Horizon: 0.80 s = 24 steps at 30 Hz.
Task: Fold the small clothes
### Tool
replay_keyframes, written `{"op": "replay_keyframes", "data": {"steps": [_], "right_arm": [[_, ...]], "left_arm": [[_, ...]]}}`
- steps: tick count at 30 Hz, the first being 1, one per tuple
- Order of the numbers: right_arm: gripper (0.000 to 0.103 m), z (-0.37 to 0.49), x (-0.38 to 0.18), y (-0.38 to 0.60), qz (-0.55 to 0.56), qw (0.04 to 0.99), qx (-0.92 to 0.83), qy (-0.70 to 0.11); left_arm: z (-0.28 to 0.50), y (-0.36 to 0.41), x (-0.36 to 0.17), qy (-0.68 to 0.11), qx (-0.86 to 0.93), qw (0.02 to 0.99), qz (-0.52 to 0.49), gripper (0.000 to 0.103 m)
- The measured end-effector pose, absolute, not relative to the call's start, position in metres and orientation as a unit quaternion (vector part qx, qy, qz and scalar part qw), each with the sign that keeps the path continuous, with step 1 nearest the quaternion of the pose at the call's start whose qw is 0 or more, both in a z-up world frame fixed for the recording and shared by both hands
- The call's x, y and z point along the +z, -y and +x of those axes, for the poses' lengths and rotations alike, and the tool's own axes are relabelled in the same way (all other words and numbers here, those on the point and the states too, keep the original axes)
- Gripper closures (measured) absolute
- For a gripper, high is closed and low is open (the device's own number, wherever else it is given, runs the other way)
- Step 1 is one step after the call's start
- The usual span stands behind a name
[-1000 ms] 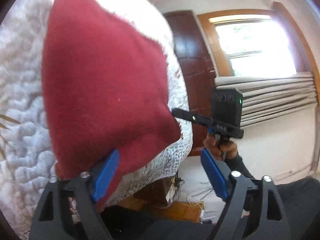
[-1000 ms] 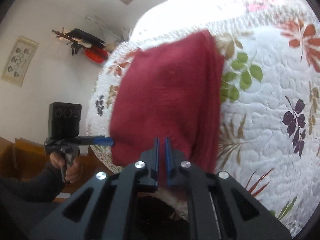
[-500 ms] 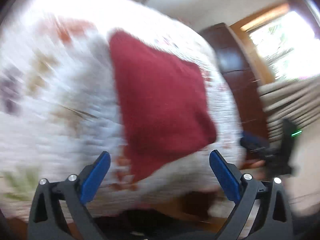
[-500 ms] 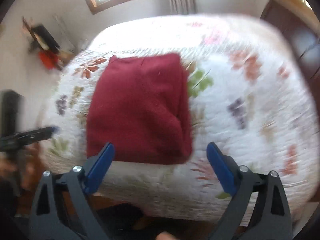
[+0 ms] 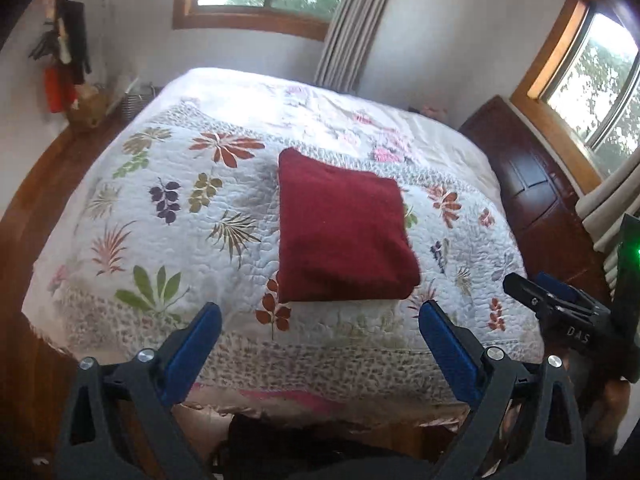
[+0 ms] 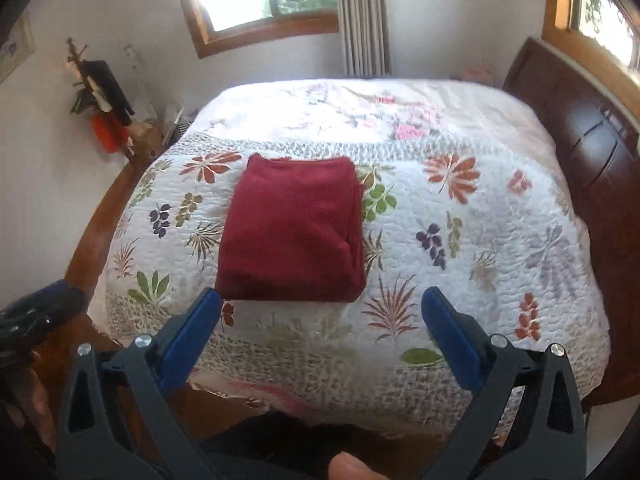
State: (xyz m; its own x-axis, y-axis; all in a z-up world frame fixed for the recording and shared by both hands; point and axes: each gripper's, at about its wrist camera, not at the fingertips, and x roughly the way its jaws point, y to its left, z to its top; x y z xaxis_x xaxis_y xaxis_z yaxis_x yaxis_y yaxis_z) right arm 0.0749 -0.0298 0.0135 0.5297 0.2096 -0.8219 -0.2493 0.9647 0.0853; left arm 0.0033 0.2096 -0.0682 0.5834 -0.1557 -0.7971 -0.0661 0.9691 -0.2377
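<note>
Sunlit bedroom with a bed under a white leaf-patterned quilt. On it lies a folded dark red garment, perhaps a sweater, near the front edge. Left gripper and right gripper hover apart from it, jaws wide, holding nothing.

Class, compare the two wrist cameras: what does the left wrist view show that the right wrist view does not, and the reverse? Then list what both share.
Only the left wrist view shows the right gripper from outside, at its right edge, with a green light.

Only the right wrist view shows a framed picture on the wall and a fingertip at the bottom.

Both show the folded dark red garment lying free on the floral quilted bedspread, and open blue-padded jaws.
</note>
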Motion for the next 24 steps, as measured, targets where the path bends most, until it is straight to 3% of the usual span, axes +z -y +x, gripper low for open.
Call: {"op": "replay_keyframes", "data": {"steps": [8, 24], "right_arm": [[0.003, 0.04, 0.047, 0.031, -0.04, 0.885, 0.089, -0.455], [0.003, 0.007, 0.036, -0.007, -0.054, 0.875, 0.065, -0.476]], "left_arm": [[-0.03, -0.187, -0.037, -0.448, -0.036, 0.888, -0.093, 0.004], [-0.05, -0.205, -0.04, -0.46, -0.062, 0.882, -0.079, 0.004]]}}
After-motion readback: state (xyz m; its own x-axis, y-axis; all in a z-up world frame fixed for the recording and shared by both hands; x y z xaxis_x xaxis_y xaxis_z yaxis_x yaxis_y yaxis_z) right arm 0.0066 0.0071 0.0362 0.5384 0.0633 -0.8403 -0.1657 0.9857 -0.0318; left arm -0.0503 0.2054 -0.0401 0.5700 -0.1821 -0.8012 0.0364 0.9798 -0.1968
